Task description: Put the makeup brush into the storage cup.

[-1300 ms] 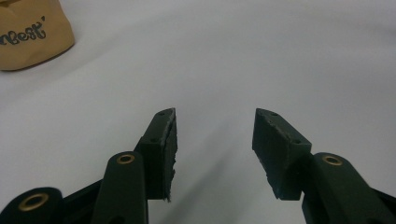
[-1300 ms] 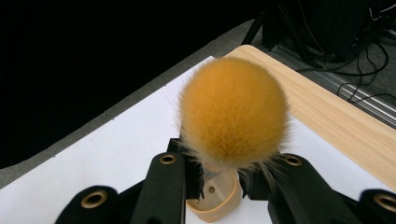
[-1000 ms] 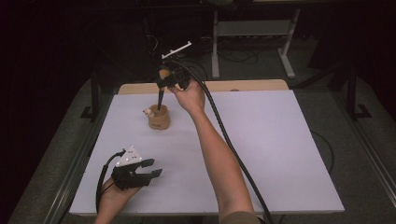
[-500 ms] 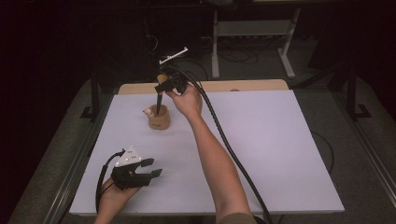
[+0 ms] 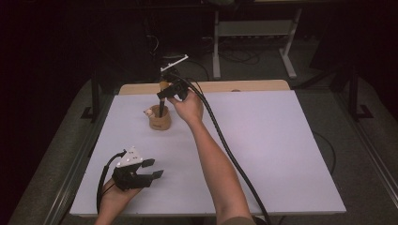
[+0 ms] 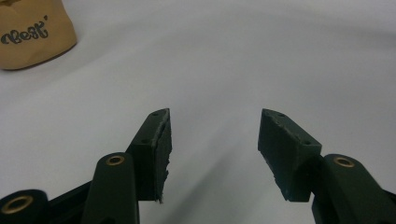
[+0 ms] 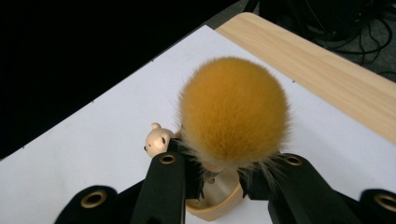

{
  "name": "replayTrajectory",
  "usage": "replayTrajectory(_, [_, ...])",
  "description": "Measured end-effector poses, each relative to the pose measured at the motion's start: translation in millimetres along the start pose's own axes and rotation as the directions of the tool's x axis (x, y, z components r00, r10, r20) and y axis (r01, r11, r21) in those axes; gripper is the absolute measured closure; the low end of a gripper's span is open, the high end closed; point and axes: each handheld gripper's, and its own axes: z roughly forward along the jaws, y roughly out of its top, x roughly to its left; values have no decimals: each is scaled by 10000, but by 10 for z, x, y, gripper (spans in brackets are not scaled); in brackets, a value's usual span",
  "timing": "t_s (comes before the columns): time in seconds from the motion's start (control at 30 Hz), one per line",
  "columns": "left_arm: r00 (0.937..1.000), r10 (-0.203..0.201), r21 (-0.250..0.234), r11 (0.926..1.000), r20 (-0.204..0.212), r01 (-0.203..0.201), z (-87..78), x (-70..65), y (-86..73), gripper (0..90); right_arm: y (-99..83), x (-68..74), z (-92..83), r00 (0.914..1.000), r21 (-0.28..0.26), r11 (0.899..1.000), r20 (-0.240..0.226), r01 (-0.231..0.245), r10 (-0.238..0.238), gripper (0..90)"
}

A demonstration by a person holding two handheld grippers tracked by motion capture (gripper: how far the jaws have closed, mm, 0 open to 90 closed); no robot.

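Note:
My right gripper (image 5: pixel 163 95) is shut on a brush (image 5: pixel 161 108) with a fluffy orange head (image 7: pixel 233 112). The brush points handle-down, its dark handle reaching into a small tan wooden cup (image 5: pixel 159 123) at the table's far left. A little bear head (image 7: pixel 156 140) sits on the cup's rim (image 7: pixel 219 207). The right gripper (image 7: pixel 219 175) pinches the brush just below the bristles. My left gripper (image 5: pixel 153 168) lies low on the white table near the front left, open; its jaws have just been opening with nothing between them (image 6: pixel 215 140). The cup (image 6: pixel 32 32) lies far ahead of it.
A white sheet (image 5: pixel 263 140) covers the table, with a wooden strip (image 5: pixel 248 86) along the far edge. The right gripper's black cable (image 5: pixel 225 145) trails along the forearm to the front edge. A metal stand (image 5: pixel 253 28) is on the dark floor behind.
My right gripper has sunk a little with the brush, bringing the handle down into the cup. The left hand has kept its place.

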Motion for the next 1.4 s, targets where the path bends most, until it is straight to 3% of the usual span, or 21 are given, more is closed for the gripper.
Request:
replayTrajectory(0.33, [10000, 14, -40, 10000, 60, -14, 20, 0, 0, 439, -94, -45, 72, 9999, 149, 9998, -18, -140, 140, 722])
replayTrajectory(0.7, [9999, 32, 24, 10000, 140, -33, 60, -3, 6, 437, -177, -140, 95, 9978, 199, 9979, -256, -610, 615, 708])
replayTrajectory(0.77, [9999, 12, 29, 10000, 141, -12, 62, -2, 6, 436, -186, -170, 88, 9967, 170, 9970, -282, -760, 765, 623])
replayTrajectory(0.87, [9999, 11, 17, 10000, 138, -11, 65, -1, 3, 436, -197, -179, 83, 9956, 251, 9958, -306, -878, 885, 604])
replayTrajectory(1.0, [9999, -12, 1, 10000, 143, 12, 61, 4, 1, 436, -244, -198, 82, 9960, 259, 9957, -107, -889, 892, 551])
replayTrajectory(1.2, [9999, 9, 32, 10000, 119, -10, 59, 12, 0, 434, -303, -216, 37, 9961, 249, 9960, -185, -853, 858, 515])
replayTrajectory(1.4, [9998, 168, 207, 9996, 92, -170, 52, 27, 0, 429, -370, -223, -86, 9991, 83, 9991, -48, -414, 414, 460])
